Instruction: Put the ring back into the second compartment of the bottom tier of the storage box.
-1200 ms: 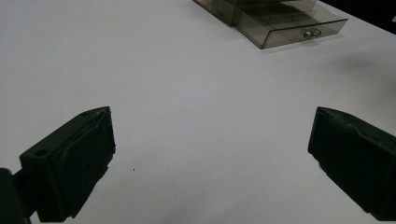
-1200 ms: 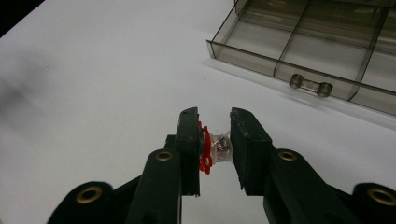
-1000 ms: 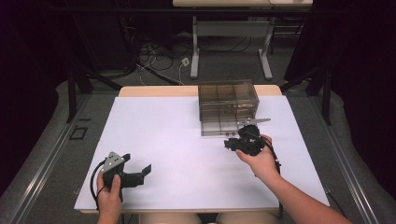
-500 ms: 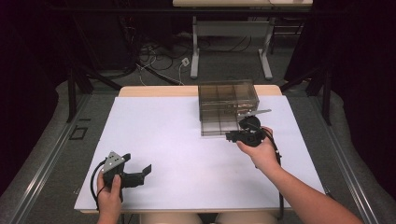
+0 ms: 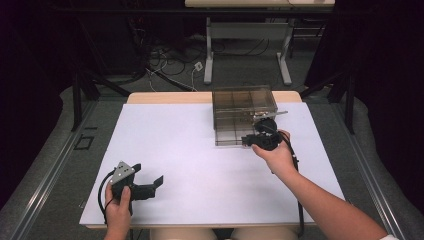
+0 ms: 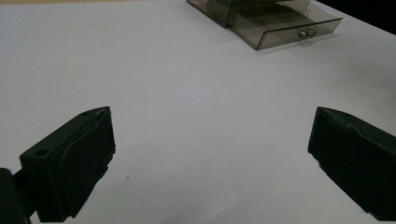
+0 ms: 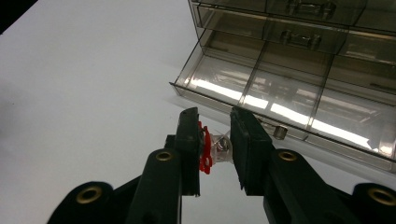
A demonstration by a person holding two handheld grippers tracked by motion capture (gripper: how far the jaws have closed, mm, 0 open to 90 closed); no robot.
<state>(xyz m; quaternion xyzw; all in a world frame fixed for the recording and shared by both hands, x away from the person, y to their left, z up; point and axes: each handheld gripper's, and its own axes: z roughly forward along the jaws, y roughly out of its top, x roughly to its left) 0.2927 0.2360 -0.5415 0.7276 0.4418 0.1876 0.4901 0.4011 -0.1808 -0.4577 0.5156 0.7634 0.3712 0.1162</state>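
Just in front of the smoky drawer cabinet (image 7: 299, 60), the right gripper (image 7: 215, 144) has its 2 jaws pressed on a small clear item with a red part (image 7: 212, 149), held beside the pulled-out bottom drawer (image 7: 261, 93). Near the table's (image 5: 190, 150) front-left edge, the left gripper (image 5: 150, 185) stands wide open, holding nothing.
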